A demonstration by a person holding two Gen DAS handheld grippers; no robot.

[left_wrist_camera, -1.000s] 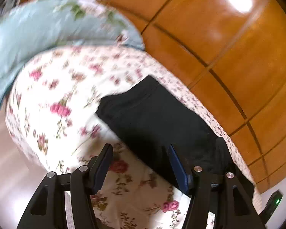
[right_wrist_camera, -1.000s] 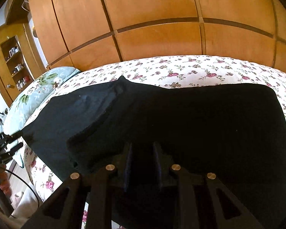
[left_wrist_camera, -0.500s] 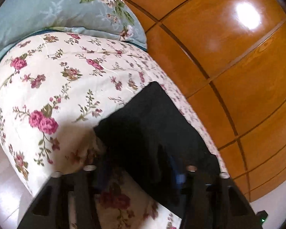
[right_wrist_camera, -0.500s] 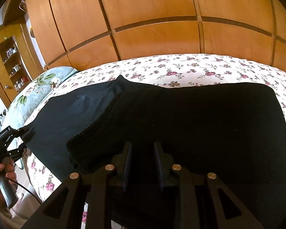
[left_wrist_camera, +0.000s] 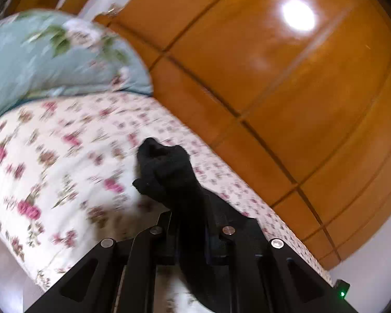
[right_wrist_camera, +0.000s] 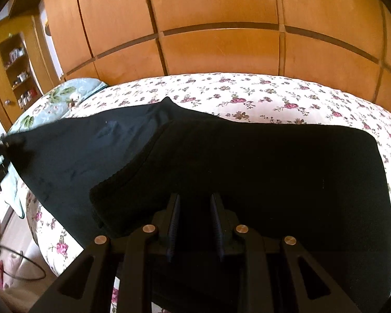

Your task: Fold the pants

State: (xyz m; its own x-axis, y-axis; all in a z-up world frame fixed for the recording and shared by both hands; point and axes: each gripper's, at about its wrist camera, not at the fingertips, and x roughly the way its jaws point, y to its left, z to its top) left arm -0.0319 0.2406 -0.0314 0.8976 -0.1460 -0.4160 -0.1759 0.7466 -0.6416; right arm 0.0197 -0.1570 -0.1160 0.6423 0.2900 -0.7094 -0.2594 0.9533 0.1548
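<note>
Black pants (right_wrist_camera: 247, 161) lie spread across the flowered bed cover (right_wrist_camera: 273, 96), one layer folded over another. My left gripper (left_wrist_camera: 190, 208) is closing on a bunched end of the pants (left_wrist_camera: 166, 172), which stands pinched between its fingers and lifted off the cover. In the right wrist view that end is pulled to a point at the far left edge (right_wrist_camera: 10, 140). My right gripper (right_wrist_camera: 194, 203) rests at the near edge of the pants. Its fingers stand a little apart, and black cloth fills the gap between them.
A pale blue flowered pillow (left_wrist_camera: 39, 57) lies at the head of the bed. Wooden wardrobe doors (left_wrist_camera: 286, 91) run along the far side. Open shelves with small bottles (right_wrist_camera: 18, 73) stand at the left. A cable loops on the floor (right_wrist_camera: 26, 268).
The left gripper went from wide open over the pants' end to pinched on it and rose, lifting the cloth off the bed. The right gripper stayed in place.
</note>
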